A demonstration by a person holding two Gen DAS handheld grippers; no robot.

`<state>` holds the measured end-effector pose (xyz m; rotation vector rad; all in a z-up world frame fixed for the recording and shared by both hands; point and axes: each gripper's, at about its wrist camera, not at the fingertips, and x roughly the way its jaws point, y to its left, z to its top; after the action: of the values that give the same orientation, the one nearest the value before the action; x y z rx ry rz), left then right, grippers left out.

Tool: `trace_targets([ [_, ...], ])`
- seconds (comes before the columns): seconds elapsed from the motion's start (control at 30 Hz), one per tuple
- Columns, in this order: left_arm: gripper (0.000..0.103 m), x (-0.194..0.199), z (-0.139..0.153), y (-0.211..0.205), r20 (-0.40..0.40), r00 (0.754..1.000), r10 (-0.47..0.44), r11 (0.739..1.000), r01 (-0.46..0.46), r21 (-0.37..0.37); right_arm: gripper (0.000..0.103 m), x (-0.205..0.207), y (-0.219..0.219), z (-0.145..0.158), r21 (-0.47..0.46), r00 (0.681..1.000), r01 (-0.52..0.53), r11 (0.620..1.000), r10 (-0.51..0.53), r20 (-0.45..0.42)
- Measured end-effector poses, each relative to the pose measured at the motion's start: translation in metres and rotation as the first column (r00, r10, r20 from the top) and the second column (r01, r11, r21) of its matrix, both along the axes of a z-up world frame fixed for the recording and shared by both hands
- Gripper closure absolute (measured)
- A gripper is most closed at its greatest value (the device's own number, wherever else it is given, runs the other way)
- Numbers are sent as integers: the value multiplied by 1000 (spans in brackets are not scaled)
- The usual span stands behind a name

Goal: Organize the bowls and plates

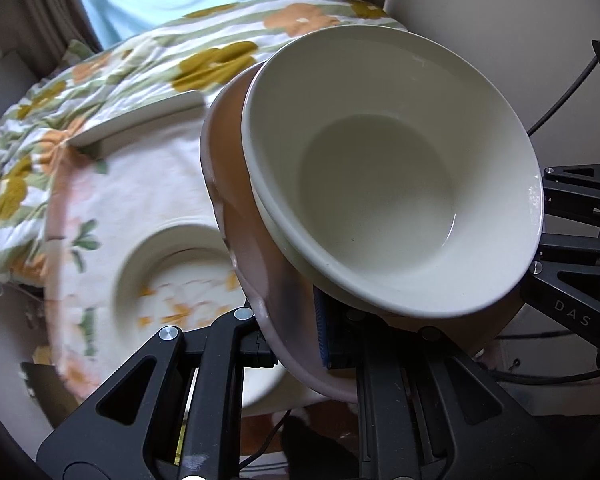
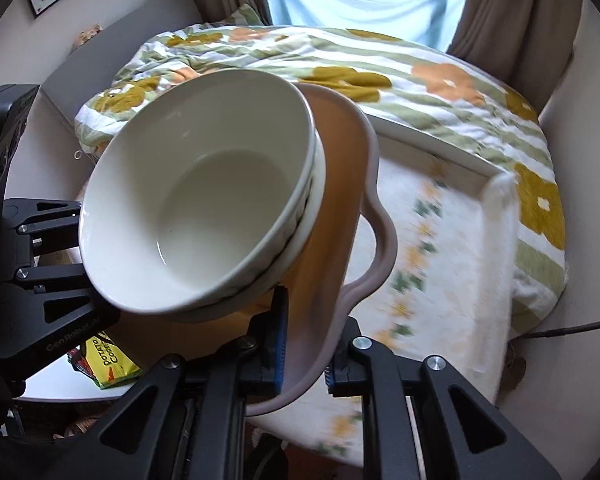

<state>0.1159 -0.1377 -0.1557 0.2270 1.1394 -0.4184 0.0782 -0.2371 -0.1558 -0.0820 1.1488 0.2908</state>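
while both clamp its rim, pink tray (image 1: 236, 216) with stacked bowls (image 1: 380, 184) between left claw (image 1: 296, 344) and right claw (image 2: 306, 364)

Two white bowls (image 2: 204, 200) sit nested, one inside the other, on one pink scalloped plate (image 2: 364, 208). One more white dish (image 1: 188, 276) with orange flowers lies at lower left on one floral tablecloth (image 1: 140, 184). One yellow snack packet (image 2: 108, 360) lies near left.

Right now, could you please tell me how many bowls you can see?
3. Two white bowls sit nested, upper bowl inside the lower bowl, on the pink tray held by both grippers. A third bowl rests on the table below. Others may be hidden behind the tray.
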Motion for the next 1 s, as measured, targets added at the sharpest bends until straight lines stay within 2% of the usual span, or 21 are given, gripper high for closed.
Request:
trace_targets([
  [0.2,92,11,-4,79,-22,999,-24,999,24,38,89,4,72,-5,28,999,28,999,-28,-17],
  [0.43,92,21,-35,141,-68,996,-52,996,56,62,89,5,129,-28,47,997,60,997,-58,-57],
  [0.73,92,26,-81,154,-112,991,-72,996,78,43,90,7,150,-65,19,992,82,996,-79,-100],
  [1.0,92,28,-95,149,-94,993,-64,996,69,48,89,11,147,-83,20,992,86,996,-83,-100],
])
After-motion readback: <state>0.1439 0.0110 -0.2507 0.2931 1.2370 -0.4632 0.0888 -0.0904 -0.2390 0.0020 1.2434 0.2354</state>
